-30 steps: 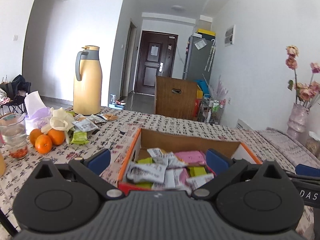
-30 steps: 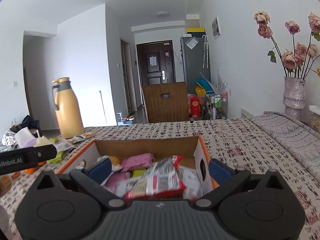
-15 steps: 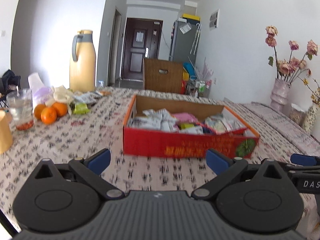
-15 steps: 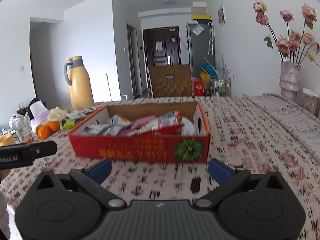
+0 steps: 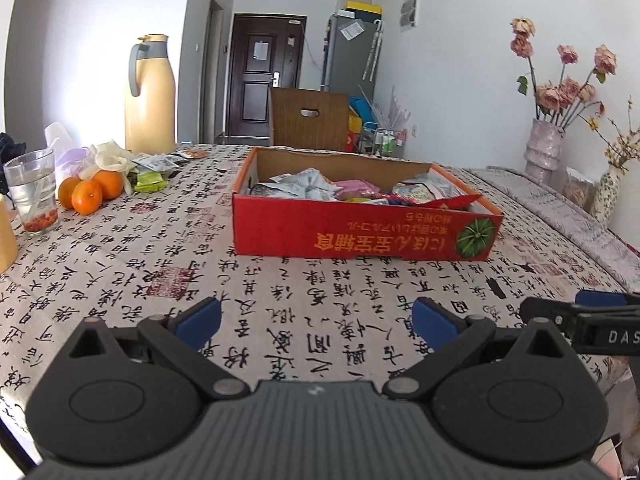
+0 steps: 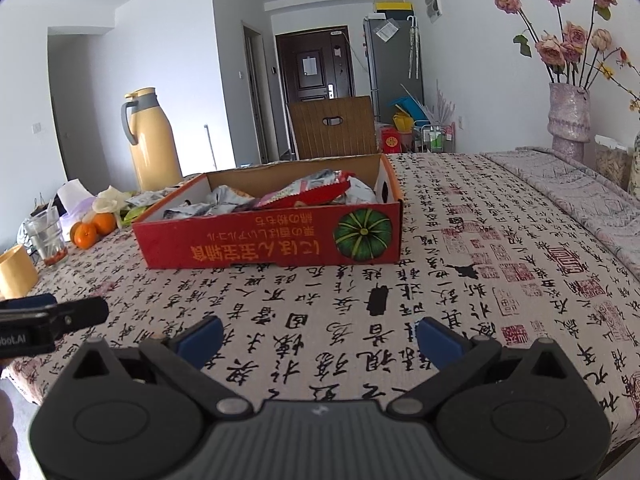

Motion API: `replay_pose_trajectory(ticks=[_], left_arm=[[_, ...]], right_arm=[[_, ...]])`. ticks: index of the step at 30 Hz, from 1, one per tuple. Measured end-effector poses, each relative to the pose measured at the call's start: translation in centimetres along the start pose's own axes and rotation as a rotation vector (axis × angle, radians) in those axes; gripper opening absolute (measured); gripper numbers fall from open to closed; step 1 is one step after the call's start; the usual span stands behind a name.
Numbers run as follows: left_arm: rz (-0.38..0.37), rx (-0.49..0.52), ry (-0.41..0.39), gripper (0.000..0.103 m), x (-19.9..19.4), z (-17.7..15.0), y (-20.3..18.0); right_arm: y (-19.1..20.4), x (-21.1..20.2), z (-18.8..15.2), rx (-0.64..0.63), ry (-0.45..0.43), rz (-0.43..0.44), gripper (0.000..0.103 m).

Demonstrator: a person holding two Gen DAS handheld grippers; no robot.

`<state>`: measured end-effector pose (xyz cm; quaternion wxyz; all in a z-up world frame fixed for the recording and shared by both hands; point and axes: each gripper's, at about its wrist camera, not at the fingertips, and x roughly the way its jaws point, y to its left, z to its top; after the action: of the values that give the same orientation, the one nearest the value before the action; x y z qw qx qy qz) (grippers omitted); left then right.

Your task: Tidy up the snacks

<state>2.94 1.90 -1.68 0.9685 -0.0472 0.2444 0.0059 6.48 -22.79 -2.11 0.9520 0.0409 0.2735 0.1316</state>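
Observation:
A red cardboard box (image 5: 360, 236) holding several snack packets (image 5: 308, 186) stands mid-table; it also shows in the right wrist view (image 6: 268, 240). More loose packets (image 5: 154, 164) lie at the far left by the thermos. My left gripper (image 5: 316, 322) is open and empty, low over the tablecloth well in front of the box. My right gripper (image 6: 318, 336) is open and empty, likewise near the table's front edge. Each gripper shows at the side of the other's view.
A yellow thermos (image 5: 150, 96), oranges (image 5: 90, 192), a glass (image 5: 34, 194) and a yellow cup (image 6: 16, 272) stand at the left. Vases with dried roses (image 6: 568, 116) stand at the right. A wooden chair (image 5: 308, 118) is behind the table.
Both grippers have pulled back from over the box toward the table's front edge; the box now sits farther away. A red packet lies in the box.

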Motion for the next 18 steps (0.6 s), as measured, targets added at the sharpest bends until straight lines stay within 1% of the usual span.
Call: replay_pose_trajectory(ticks=[4,18], left_arm=[[-0.010,0.011,0.008,0.103,0.09,-0.01,-0.37],[-0.007,0.008,0.017,0.103,0.33,-0.13,-0.47]], right_arm=[[-0.13,0.07,-0.05,0.001,0.003,0.003,0.103],[-0.08,0.39,-0.15,0.002,0.009,0.002,0.103]])
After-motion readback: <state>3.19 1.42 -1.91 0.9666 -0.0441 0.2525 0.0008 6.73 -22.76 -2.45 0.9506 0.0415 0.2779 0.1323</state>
